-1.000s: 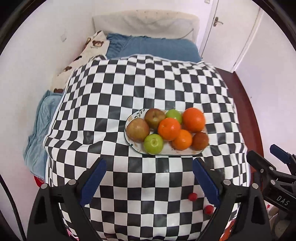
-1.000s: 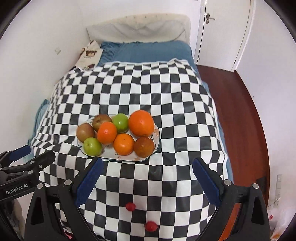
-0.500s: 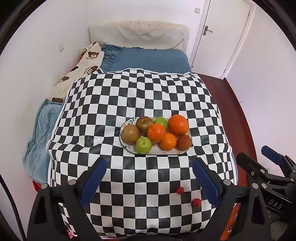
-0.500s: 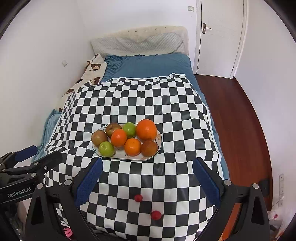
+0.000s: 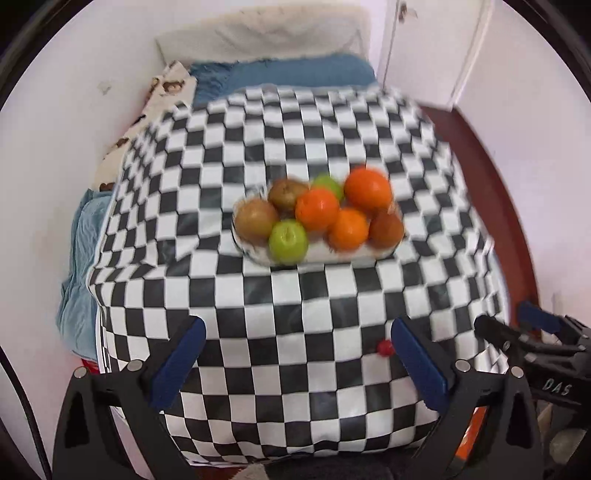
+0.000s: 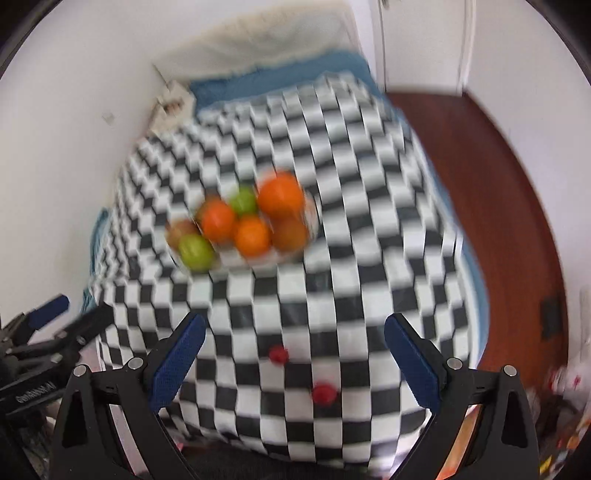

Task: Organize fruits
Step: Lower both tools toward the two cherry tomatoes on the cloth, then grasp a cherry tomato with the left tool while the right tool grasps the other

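Observation:
A white oval plate (image 5: 325,254) on the checkered cloth holds several fruits: oranges (image 5: 367,188), green apples (image 5: 288,240) and brownish fruits (image 5: 256,219). The plate of fruit also shows, blurred, in the right wrist view (image 6: 242,230). My left gripper (image 5: 299,354) is open and empty above the cloth's near part. My right gripper (image 6: 295,354) is open and empty too; it also shows at the right edge of the left wrist view (image 5: 517,332). Two small red fruits (image 6: 277,354) (image 6: 323,393) lie on the cloth near the front edge; one shows in the left wrist view (image 5: 384,347).
The checkered cloth (image 5: 258,147) covers a raised surface on a bed with a blue sheet (image 5: 288,74) and pillows (image 5: 258,33). A white wall lies left, a door (image 5: 436,44) at back right, and wooden floor (image 6: 498,203) to the right.
Both cameras have moved closer to the plate after pulling back; the views are now motion-blurred. Both grippers stay open. The fruits have not moved.

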A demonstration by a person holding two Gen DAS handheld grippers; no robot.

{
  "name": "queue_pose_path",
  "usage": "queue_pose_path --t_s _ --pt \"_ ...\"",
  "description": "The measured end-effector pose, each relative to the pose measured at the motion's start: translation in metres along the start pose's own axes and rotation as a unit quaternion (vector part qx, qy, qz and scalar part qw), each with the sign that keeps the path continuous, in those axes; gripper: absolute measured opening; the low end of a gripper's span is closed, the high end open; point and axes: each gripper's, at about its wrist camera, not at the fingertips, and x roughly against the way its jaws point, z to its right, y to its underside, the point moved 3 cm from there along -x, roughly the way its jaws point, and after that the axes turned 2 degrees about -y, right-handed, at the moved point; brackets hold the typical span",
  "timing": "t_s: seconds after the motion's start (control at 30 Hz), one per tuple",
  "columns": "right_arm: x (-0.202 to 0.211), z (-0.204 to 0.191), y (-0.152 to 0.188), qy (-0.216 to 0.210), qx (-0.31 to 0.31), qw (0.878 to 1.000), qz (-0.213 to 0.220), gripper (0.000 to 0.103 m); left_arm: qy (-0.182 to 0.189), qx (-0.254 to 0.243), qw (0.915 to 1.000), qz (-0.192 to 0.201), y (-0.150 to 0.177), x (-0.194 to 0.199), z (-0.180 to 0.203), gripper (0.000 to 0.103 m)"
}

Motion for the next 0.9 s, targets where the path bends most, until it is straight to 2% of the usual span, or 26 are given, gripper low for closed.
queue_pose_path --t_s 0.13,0.23,0.3,0.43,0.5,0.63,0.8,0.9 --pt "-0.062 0.033 0.036 -0.009 -0.042 0.996 -0.081 0.096 -0.002 -0.035 0.998 -0.052 0.011 -0.043 0.019 0.103" --pt "-0.097 0.048 0.058 -0.033 -0.069 0.989 -0.125 0.069 0.015 -0.038 0.9949 -0.093 0.021 -0.071 0.028 0.103" --pt "-0.111 0.052 0.068 -0.042 -0.078 0.986 -0.138 0.066 0.026 -0.035 0.9932 -0.108 0.025 -0.086 0.031 0.103" --pt "-0.127 0.055 0.082 -0.053 -0.084 0.985 -0.142 0.057 0.034 -0.036 0.9907 -0.127 0.029 -0.107 0.039 0.103" --pt "-0.13 0.053 0.083 -0.055 -0.08 0.985 -0.142 0.054 0.053 -0.031 0.9884 -0.139 0.03 -0.116 0.045 0.103" --pt "-0.134 0.047 0.086 -0.041 -0.055 0.989 -0.134 0.038 0.094 -0.019 0.9825 -0.16 0.03 -0.132 0.06 0.1" --pt "-0.13 0.051 0.081 -0.049 -0.06 0.989 -0.129 0.035 0.135 -0.01 0.9717 -0.194 0.033 -0.155 0.085 0.074" --pt "-0.126 0.057 0.078 -0.048 -0.064 0.989 -0.124 0.035 0.143 -0.012 0.9679 -0.207 0.036 -0.166 0.097 0.067"
